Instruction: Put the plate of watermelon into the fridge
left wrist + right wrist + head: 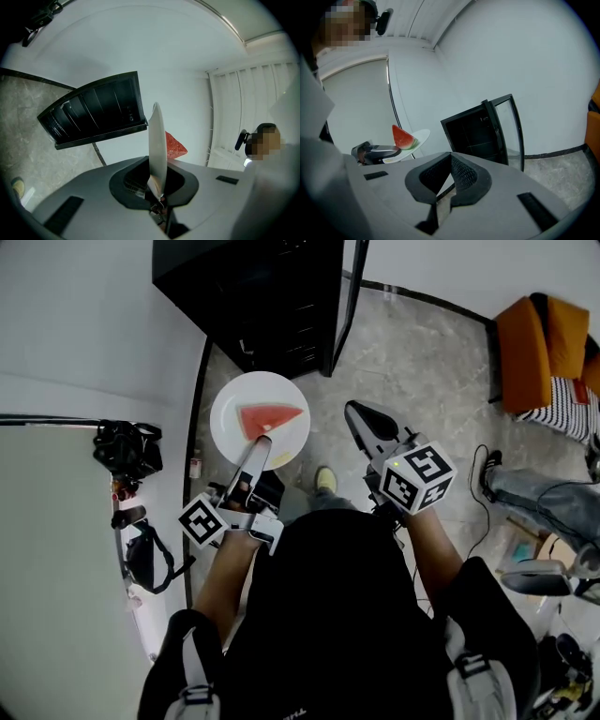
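Head view: gripping the plate (228,424) by its near rim with the left tongs (255,448), clamped shut on that thin edge and nowhere else. Carrying a single watermelon (270,418) wedge near the plate's middle, out over the floor (422,352), just short of the black fridge (253,296) with its door (345,306) swung open. Keeping the right tongs (361,418) pinched together on nothing, beside the plate and apart from it. Likely trouble from here: tipping. Holding a wide plate by one edge leaves the far side hanging free, so any dip or roll of the wrist could send the wedge sliding off onto the floor. Also slipping: a smooth rim in a small bite may pivot or pull out under a jerk. Also knocking: pushing in off-line could catch the far rim on the fridge frame, a shelf edge or the door, jolting the wedge loose or levering the plate out of the grip. Can't tell from here how much room any shelf offers. Safer to stay level, move slowly, and let go only once set down flat.
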Available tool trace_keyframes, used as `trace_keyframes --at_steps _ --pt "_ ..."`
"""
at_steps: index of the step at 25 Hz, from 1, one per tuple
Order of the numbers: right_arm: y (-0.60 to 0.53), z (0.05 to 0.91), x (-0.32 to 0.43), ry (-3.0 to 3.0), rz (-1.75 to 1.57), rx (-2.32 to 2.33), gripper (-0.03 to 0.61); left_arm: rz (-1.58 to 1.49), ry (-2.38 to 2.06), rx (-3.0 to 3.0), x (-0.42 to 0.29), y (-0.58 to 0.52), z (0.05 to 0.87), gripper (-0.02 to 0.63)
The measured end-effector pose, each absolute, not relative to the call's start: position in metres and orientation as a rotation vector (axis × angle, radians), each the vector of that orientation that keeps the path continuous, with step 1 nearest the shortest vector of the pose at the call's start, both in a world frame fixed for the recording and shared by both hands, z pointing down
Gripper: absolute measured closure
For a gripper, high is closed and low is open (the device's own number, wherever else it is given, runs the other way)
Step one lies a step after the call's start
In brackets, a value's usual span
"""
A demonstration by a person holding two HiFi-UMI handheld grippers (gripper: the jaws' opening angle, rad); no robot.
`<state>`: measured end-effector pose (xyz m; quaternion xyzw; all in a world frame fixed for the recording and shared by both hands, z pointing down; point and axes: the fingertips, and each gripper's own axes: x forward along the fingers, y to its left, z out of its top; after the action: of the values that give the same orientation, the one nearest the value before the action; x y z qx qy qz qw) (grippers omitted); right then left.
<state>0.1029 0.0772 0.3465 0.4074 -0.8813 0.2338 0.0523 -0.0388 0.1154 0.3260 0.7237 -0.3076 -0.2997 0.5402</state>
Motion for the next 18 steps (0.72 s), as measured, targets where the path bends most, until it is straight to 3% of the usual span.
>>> trace_keyframes --at_steps 18 --pt "0.037 0.350 0.099 -2.650 0.735 1.217 0.568 -0.726 -0.737 1.681 -0.044 0.081 0.324 0.583"
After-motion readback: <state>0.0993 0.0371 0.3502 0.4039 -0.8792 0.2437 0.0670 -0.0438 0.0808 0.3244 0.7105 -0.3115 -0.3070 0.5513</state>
